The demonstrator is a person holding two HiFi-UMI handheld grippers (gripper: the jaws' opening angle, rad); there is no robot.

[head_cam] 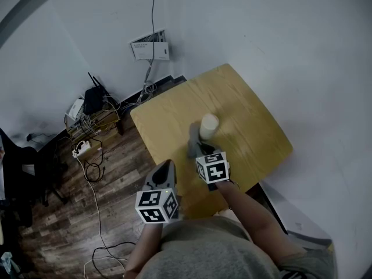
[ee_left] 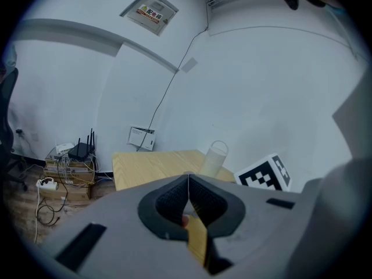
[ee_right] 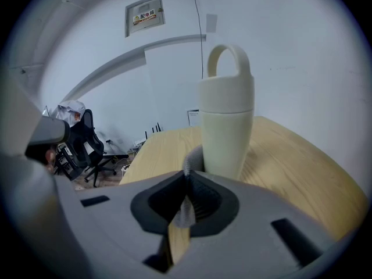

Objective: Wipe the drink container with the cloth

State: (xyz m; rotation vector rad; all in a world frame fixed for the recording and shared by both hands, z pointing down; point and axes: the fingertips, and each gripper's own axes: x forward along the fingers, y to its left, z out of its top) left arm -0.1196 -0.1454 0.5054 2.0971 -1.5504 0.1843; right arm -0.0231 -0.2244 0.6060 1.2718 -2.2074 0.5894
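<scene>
A cream drink container (head_cam: 208, 126) with a loop handle stands upright near the middle of the light wooden table (head_cam: 244, 103). A grey cloth (head_cam: 195, 145) lies against its near left side. My right gripper (head_cam: 201, 150) is shut on the cloth; in the right gripper view the container (ee_right: 227, 121) rises just beyond the jaws and the cloth (ee_right: 193, 160) curls at its base. My left gripper (head_cam: 167, 166) is shut on nothing, held at the table's near left edge. In the left gripper view the container (ee_left: 214, 158) stands beyond my left gripper (ee_left: 189, 182).
A router (head_cam: 92, 99), power strip (head_cam: 82, 148) and tangled cables (head_cam: 96, 173) lie on the wooden floor left of the table. A white wall box (head_cam: 150, 47) hangs behind. A black office chair (ee_right: 87, 147) stands further left. White walls border the table at the back and right.
</scene>
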